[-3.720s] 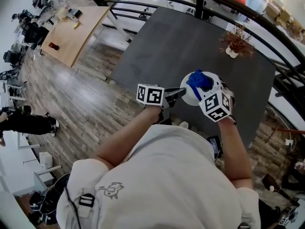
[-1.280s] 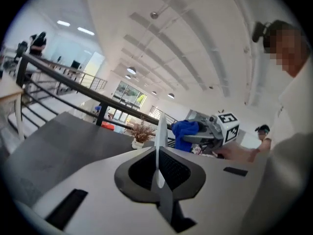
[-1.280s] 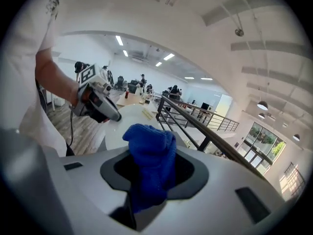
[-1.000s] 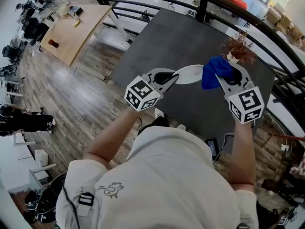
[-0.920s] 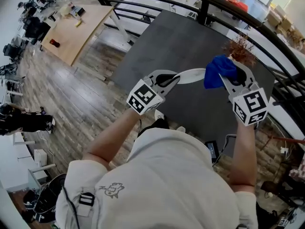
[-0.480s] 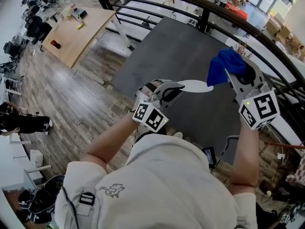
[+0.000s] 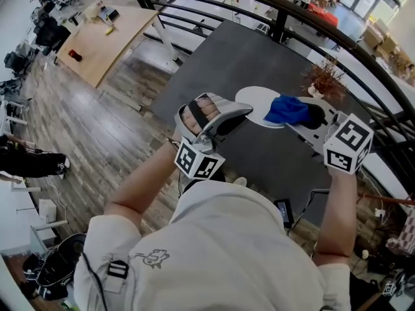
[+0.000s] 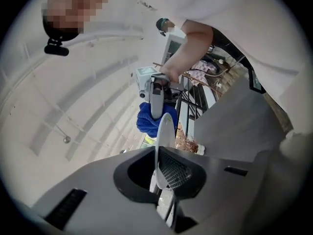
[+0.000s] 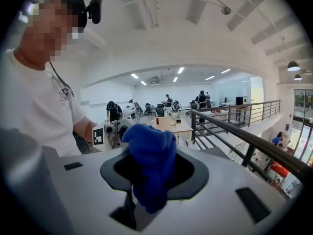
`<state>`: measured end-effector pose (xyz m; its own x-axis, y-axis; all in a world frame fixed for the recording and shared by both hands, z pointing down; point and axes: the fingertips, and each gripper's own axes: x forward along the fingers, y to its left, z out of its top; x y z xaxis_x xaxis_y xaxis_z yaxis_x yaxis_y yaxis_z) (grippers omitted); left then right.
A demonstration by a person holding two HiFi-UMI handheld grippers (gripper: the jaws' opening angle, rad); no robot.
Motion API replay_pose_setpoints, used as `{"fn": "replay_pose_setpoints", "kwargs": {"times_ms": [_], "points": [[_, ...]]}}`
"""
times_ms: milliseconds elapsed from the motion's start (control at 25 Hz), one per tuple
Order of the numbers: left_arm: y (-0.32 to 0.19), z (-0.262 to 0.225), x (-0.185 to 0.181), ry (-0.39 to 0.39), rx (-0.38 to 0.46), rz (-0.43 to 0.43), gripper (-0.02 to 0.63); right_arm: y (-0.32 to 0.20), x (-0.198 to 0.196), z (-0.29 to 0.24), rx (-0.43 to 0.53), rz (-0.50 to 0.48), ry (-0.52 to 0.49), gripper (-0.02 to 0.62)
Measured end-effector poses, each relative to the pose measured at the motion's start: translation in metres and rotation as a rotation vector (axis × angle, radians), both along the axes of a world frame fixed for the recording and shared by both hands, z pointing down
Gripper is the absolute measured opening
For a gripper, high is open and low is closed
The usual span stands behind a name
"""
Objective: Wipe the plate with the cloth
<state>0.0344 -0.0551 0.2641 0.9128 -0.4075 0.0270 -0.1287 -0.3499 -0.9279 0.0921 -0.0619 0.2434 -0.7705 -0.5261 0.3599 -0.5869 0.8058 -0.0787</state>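
Note:
The white plate is held up above the dark table, its face turned up towards the head camera. My left gripper is shut on the plate's near-left rim. In the left gripper view the plate stands edge-on between the jaws of that gripper. The blue cloth lies against the right part of the plate's face, and my right gripper is shut on it. In the right gripper view the cloth is bunched in the right gripper and hides the fingertips.
A small potted dried plant stands on the table's far right. A black railing curves round behind the table. Far below on the left are a wooden floor and a light wooden desk.
The plate has been lifted and rolled from nearly edge-on until its face shows. The right gripper, raised at the right before, has brought the cloth down and left onto the plate.

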Motion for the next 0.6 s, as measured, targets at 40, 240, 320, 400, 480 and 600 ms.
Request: {"fn": "replay_pose_setpoints", "kwargs": {"times_ms": [40, 240, 320, 400, 480, 600], "points": [[0.003, 0.0, 0.001, -0.014, 0.017, 0.011, 0.021, 0.003, -0.002, -0.001, -0.009, -0.023, 0.006, 0.137], [0.024, -0.006, 0.012, -0.059, 0.077, 0.093, 0.02, 0.013, -0.033, -0.013, -0.032, -0.175, 0.056, 0.137], [0.035, -0.013, 0.015, -0.067, 0.098, 0.134, 0.02, 0.013, -0.043, -0.018, -0.062, -0.249, 0.054, 0.138], [0.047, -0.022, 0.016, -0.066, 0.127, 0.172, 0.018, 0.01, -0.046, -0.025, -0.106, -0.307, 0.025, 0.138], [0.057, -0.031, 0.017, -0.062, 0.157, 0.194, 0.018, 0.004, -0.047, -0.029, -0.144, -0.325, -0.007, 0.138], [0.065, -0.04, 0.019, -0.053, 0.181, 0.206, 0.02, -0.013, -0.042, -0.028, -0.159, -0.282, -0.007, 0.138]]}}
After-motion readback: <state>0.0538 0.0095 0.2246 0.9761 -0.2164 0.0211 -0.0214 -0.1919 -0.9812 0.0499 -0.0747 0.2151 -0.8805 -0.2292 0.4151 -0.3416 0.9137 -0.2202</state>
